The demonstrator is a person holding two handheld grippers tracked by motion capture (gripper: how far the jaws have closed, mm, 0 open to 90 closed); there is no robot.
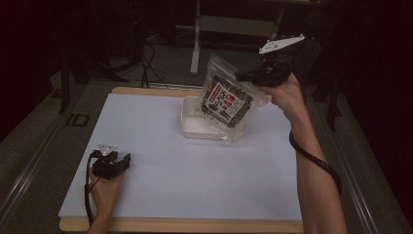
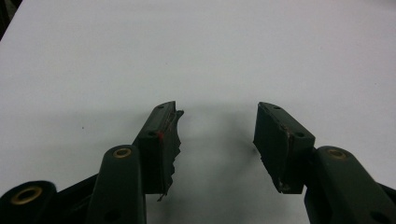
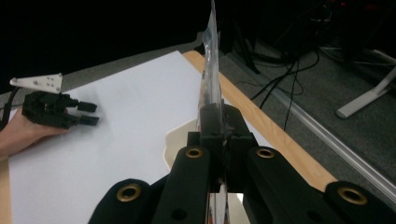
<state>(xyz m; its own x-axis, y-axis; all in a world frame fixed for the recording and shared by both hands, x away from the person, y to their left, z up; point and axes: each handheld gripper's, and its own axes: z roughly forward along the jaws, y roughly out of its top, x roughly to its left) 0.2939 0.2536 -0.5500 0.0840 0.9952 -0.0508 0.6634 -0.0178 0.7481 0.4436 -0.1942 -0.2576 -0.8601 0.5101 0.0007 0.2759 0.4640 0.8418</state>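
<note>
A clear plastic bag (image 1: pixel 225 100) with a printed red, black and white packet inside hangs tilted above a shallow white tray (image 1: pixel 193 127) near the far middle of the white table. My right gripper (image 1: pixel 256 76) is shut on the bag's right edge and holds it in the air. In the right gripper view the bag (image 3: pixel 211 70) stands edge-on, pinched between the closed jaws of my right gripper (image 3: pixel 223 128). My left gripper (image 1: pixel 125 160) rests on the table at the near left, open, with nothing between its jaws. Bare white table lies between the spread jaws of the left gripper (image 2: pixel 217 126).
The white sheet (image 1: pixel 160 180) covers a wooden table whose edge shows at the front and back. Beyond the far edge lie dark floor, cables (image 1: pixel 148 63) and a white desk leg (image 1: pixel 196 44). The left hand and its gripper (image 3: pixel 81 113) lie at the left of the right gripper view.
</note>
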